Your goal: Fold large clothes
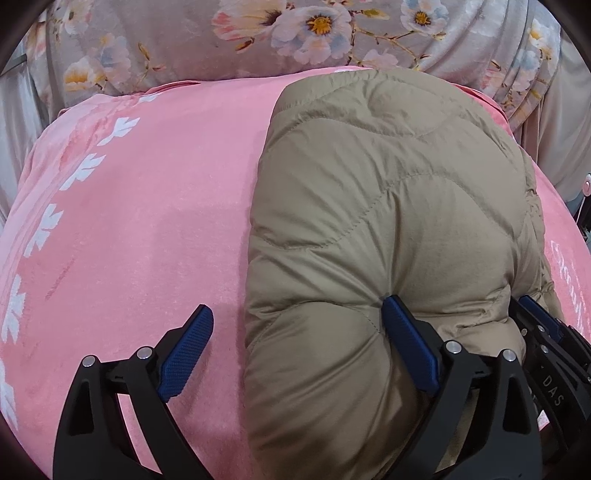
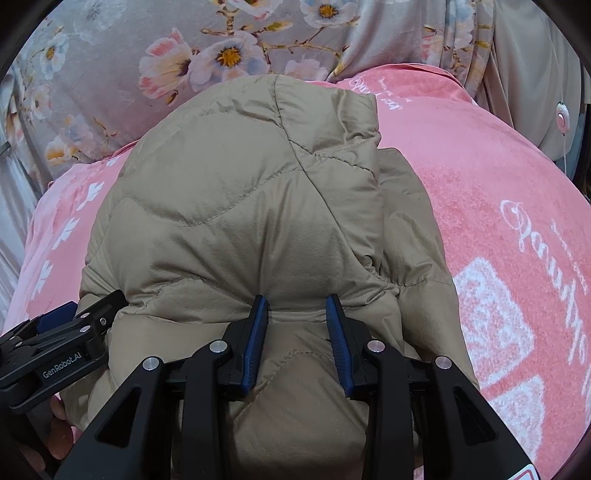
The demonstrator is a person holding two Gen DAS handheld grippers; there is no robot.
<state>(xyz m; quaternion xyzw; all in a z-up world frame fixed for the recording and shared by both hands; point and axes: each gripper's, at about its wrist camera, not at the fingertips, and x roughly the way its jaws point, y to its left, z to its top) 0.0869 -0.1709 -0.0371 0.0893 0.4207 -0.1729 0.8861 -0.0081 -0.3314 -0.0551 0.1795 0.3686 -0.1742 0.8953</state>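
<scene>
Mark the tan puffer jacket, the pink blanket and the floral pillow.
tan puffer jacket [image 2: 236, 229]: right wrist view, middle of its quilted top panel.
pink blanket [image 1: 155, 229]: left wrist view, bare stretch left of the jacket.
floral pillow [image 1: 280, 33]: left wrist view, flower print behind the blanket.

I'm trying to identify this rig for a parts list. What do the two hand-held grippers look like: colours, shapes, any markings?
Both are matte black with angular, cut-out finger arms, silver pivot pins and ribbed blue pads. The left hand-held gripper shows white "GenRobot.AI" lettering on its side in the right wrist view; the right hand-held gripper shows "DAS" in the left wrist view. No cables or sleeves show.
</scene>
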